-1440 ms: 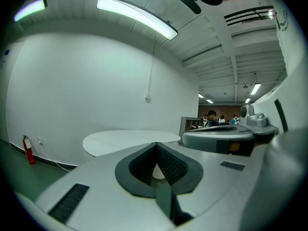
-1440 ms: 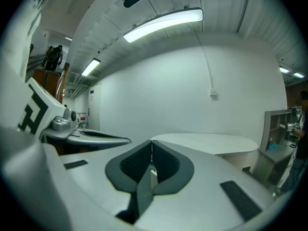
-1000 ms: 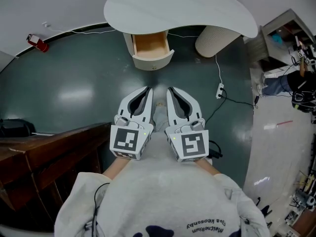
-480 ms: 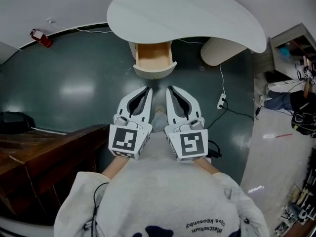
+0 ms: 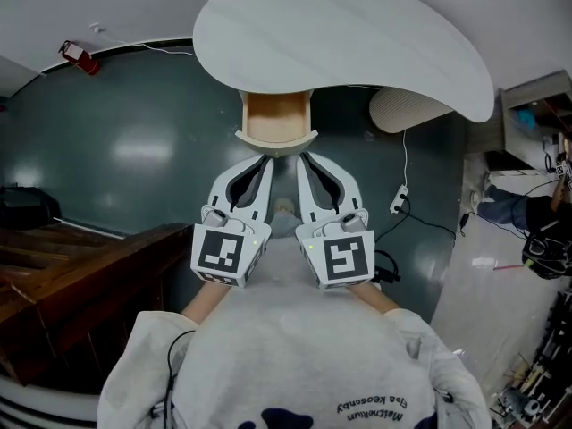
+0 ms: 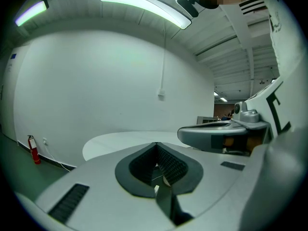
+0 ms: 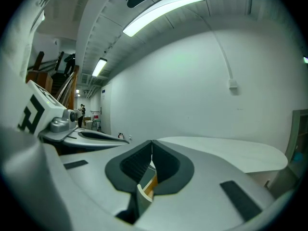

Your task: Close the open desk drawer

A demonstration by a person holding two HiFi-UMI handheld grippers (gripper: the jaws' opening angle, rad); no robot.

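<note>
The dark grey-green floor (image 5: 134, 150) filled most of the head view. The white, kidney-shaped desk top (image 5: 340, 43) spread across the upper part of it. A dark wooden piece of furniture (image 5: 80, 266) stood at the left edge. A pale ribbed cylinder (image 5: 416, 110) showed under the desk's right end.

The desk drawer (image 5: 277, 123) stood pulled out from beneath the front edge of the desk top, near its middle. Its inside was light, bare wood, boxed by straight side walls. Its front panel was white and bowed outward in a shallow curve toward the person. Only the forward part of the box showed; the rest ran back under the top.

The two grippers were held side by side just in front of that curved panel, both pointing at it. The left gripper (image 5: 264, 159) met the panel's left half and the right gripper (image 5: 304, 156) its right half. Their tips lay right at the white front, though actual contact could not be made out.

In its own view the left gripper (image 6: 156, 143) had its jaws pressed together with nothing between them. The right gripper (image 7: 152, 141) was likewise fully closed and empty, and the drawer's (image 7: 149, 186) wood edge showed close behind the gap under its tips.

A red fire extinguisher (image 5: 79, 58) lay by the far wall, and a power strip (image 5: 399, 199) on its cable lay at the right.
</note>
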